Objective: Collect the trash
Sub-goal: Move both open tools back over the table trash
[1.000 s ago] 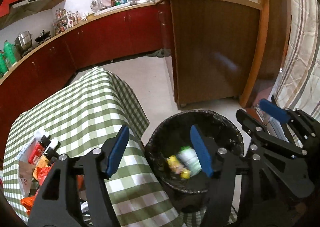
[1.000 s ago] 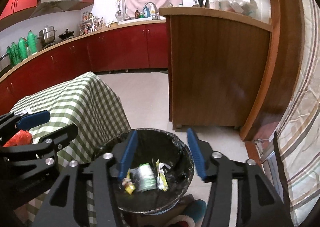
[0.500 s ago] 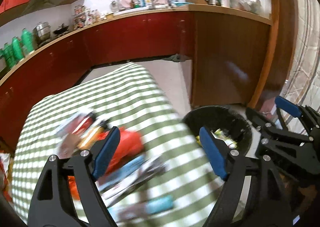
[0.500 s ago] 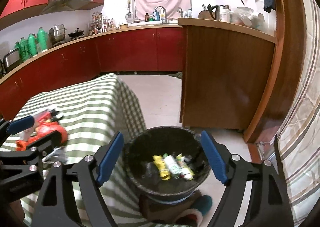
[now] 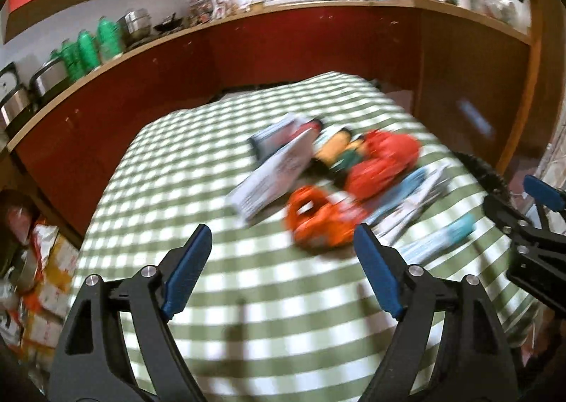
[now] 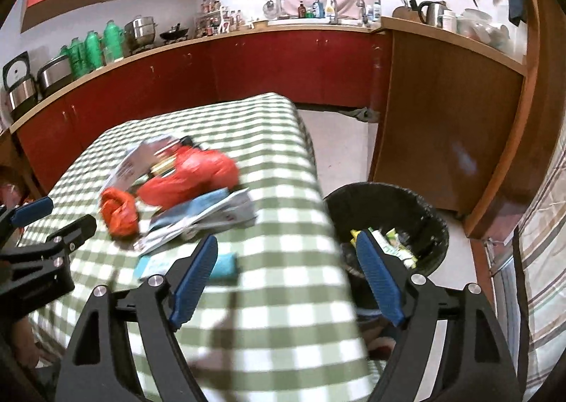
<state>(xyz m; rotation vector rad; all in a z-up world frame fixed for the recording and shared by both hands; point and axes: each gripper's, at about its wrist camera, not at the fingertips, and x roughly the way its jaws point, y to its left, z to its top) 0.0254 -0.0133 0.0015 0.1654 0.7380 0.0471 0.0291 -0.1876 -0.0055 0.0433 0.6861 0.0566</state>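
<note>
Both pairs of fingers stand spread wide and carry nothing. The left gripper (image 5: 283, 274) hangs over the near part of the table (image 5: 169, 196), and the right gripper (image 6: 286, 278) hangs over the table's near right edge, with the bin (image 6: 421, 204) just beyond it on the floor to the right.

The trash lies in a loose heap in the middle of the checked cloth, blurred in both views. Nearest the left fingers is a crumpled orange bag (image 5: 318, 221); it looks light, soft and thin, so a pinch on a raised fold should lift it. Behind it sits a larger red bag (image 5: 382, 161), equally limp. A flat white packet (image 5: 272, 179) has its long axis running from near left to far right; it seems stiffer and is best taken by an edge. A small blue packet (image 6: 223, 265) lies just ahead of the right fingers, pointing left to right. The bin already holds several wrappers (image 6: 389, 242).
</note>
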